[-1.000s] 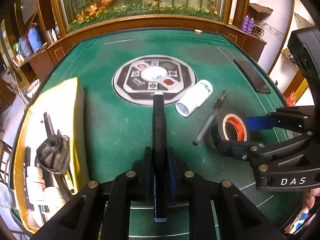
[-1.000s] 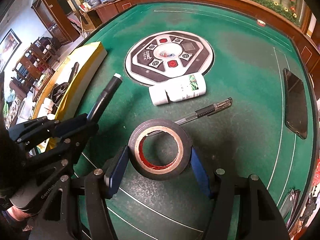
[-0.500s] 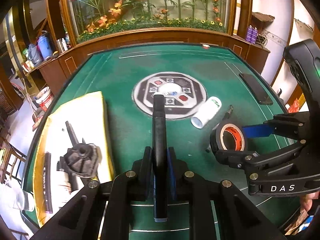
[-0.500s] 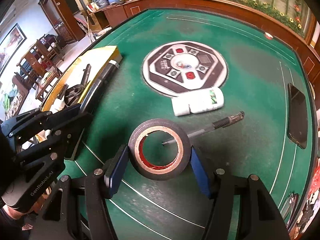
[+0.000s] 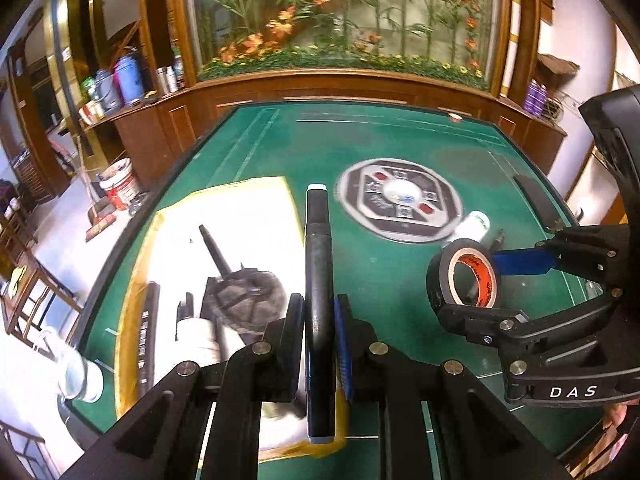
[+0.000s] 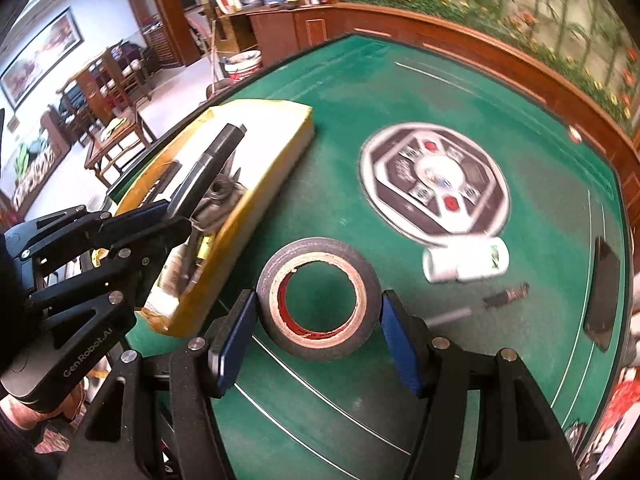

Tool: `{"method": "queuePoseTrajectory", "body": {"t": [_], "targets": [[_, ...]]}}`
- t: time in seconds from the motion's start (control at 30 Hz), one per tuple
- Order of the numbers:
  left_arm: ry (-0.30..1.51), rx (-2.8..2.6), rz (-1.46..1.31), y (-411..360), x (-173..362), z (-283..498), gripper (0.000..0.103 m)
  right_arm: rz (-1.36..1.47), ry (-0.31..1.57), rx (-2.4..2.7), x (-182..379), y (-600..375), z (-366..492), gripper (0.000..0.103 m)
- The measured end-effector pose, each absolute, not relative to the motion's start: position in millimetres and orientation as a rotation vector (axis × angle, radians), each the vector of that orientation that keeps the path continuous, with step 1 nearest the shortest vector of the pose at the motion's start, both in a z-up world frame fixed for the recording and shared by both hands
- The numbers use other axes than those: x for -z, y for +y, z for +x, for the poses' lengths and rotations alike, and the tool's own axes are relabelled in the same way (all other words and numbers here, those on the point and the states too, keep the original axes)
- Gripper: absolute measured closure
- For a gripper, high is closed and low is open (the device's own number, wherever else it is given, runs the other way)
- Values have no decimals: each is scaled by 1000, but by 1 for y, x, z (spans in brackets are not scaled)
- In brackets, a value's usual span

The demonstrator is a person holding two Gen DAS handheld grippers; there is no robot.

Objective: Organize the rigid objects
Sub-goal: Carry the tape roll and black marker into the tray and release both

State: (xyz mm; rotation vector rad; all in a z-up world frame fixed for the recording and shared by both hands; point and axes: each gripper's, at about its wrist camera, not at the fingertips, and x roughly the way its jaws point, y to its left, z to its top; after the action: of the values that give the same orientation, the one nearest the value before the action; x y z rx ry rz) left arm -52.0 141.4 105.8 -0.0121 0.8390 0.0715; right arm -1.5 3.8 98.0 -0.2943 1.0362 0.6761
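My left gripper [image 5: 318, 312] is shut on a black marker [image 5: 318, 272] and holds it above the right edge of the yellow-rimmed box [image 5: 224, 208]; the marker also shows in the right wrist view [image 6: 208, 168]. My right gripper [image 6: 316, 320] is shut on a black tape roll [image 6: 318, 298] with a red core, held above the green felt, right of the box [image 6: 276, 176]. The tape also shows in the left wrist view [image 5: 464, 276]. The box holds a black round part [image 5: 244, 296] and several other items.
A white bottle [image 6: 466, 264] and a black pen [image 6: 480, 306] lie on the green table [image 6: 400, 100] near the round control panel [image 6: 434, 184]. A black phone [image 6: 604, 292] lies at the right. A wooden rail rims the table; a clear cup [image 5: 80, 372] sits at the left edge.
Both grippers have lifted and swung left toward the box, each still holding its object. The marker now hangs over the box's right side; the bottle and pen are farther off.
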Motion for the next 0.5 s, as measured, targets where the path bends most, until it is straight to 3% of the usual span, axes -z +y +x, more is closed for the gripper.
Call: {"method": "queuePoseTrajectory", "body": {"t": [0.5], "targets": [[861,-176,-57,205,-96,-68,88,-414,954,-768,-109,85,-19,41]]}}
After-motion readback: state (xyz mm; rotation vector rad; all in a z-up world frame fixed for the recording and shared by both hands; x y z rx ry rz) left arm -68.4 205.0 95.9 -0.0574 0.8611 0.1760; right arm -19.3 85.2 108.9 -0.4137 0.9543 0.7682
